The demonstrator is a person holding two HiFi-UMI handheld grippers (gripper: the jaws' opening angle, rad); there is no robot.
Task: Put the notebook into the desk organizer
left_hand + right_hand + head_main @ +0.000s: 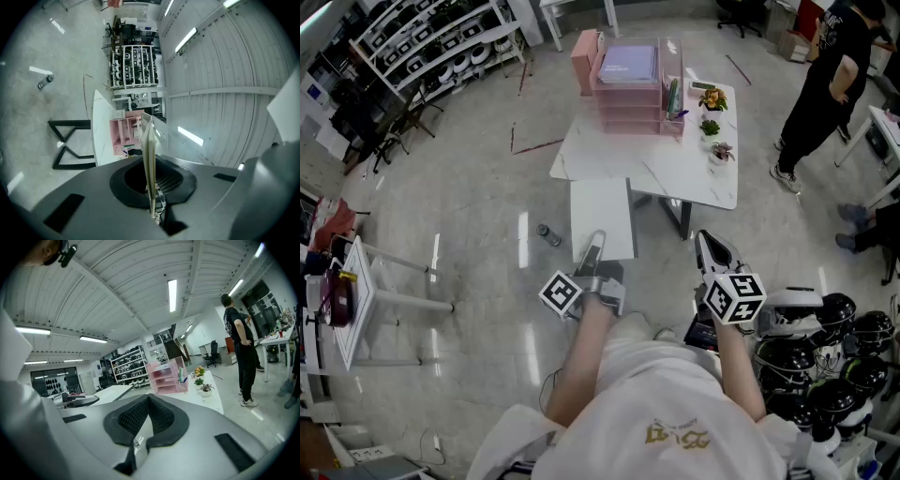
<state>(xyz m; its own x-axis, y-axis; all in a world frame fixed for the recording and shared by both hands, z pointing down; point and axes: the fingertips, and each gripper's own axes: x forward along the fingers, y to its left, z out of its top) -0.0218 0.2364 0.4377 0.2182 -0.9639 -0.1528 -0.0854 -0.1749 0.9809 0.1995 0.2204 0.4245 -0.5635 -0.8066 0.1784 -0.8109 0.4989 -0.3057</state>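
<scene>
My left gripper (pixel 595 242) is shut on a white notebook (pixel 602 217), which it holds out flat above the floor in front of the table. In the left gripper view the notebook (pixel 149 159) shows edge-on, clamped between the jaws of the left gripper (pixel 150 180). The pink desk organizer (pixel 630 89) stands at the far end of the white table (pixel 694 173), well ahead of the notebook. It also shows as the pink organizer (pixel 126 133) and the organizer (pixel 168 376). My right gripper (pixel 705 242) hangs beside the left one, and the right gripper (pixel 149 401) is shut with nothing in it.
Three small potted plants (pixel 712 127) line the table's right side. A person in black (pixel 825 84) stands to the right. Black helmets (pixel 825 356) pile up at lower right. A bottle (pixel 548 234) lies on the floor; racks (pixel 441 47) stand at top left.
</scene>
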